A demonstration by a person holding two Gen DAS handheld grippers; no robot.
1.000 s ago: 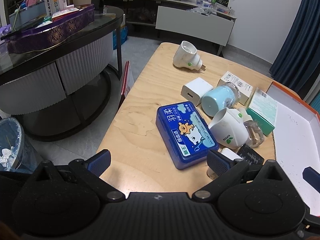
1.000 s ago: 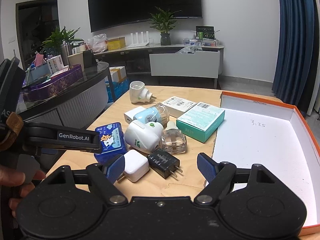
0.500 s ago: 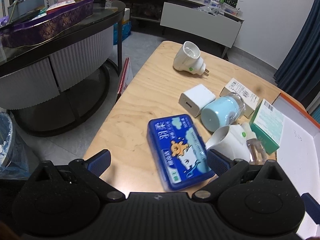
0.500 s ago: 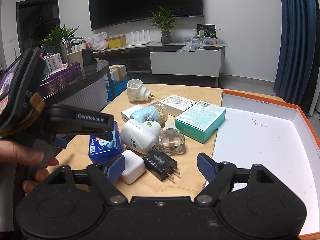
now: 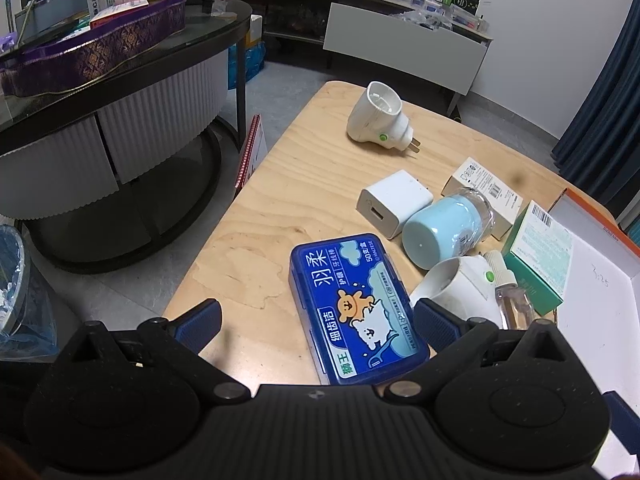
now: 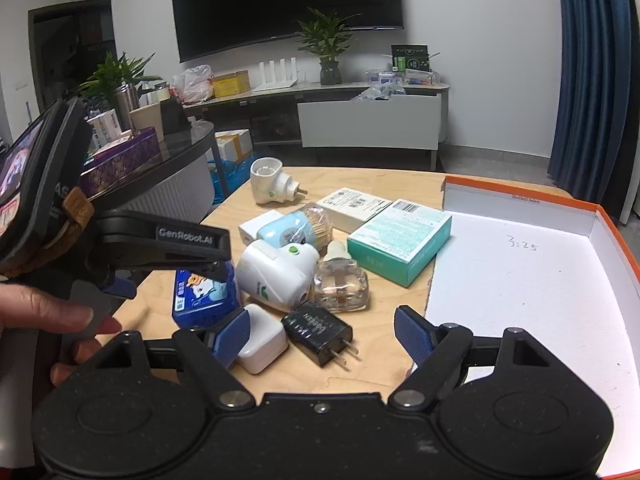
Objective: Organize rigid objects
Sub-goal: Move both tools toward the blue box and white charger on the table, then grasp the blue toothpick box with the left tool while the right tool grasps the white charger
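Note:
A blue floss-pick box (image 5: 356, 312) lies flat on the wooden table (image 5: 304, 184), between the fingers of my left gripper (image 5: 316, 320). The gripper is open and its pads are clear of the box. My right gripper (image 6: 322, 334) hangs open over a black plug charger (image 6: 316, 330) and a small white charger (image 6: 262, 344). Beside them lie a white vaporizer with a green button (image 6: 276, 272), a clear liquid bottle (image 6: 340, 280), a light-blue-capped jar (image 6: 296, 226), a teal box (image 6: 400, 240), a white carton (image 6: 352, 204) and another white vaporizer (image 6: 272, 182).
An orange-rimmed white box lid (image 6: 520, 200) lies on the table's right side. A person's hand (image 6: 40, 316) holds the left gripper's handle at the left. Left of the table stand a dark round cabinet (image 5: 120, 80) and a bin (image 5: 12, 280).
My left gripper has moved in over the blue box, which now sits nearer between its fingers. In the right view it has come in from the left. The right gripper has kept still.

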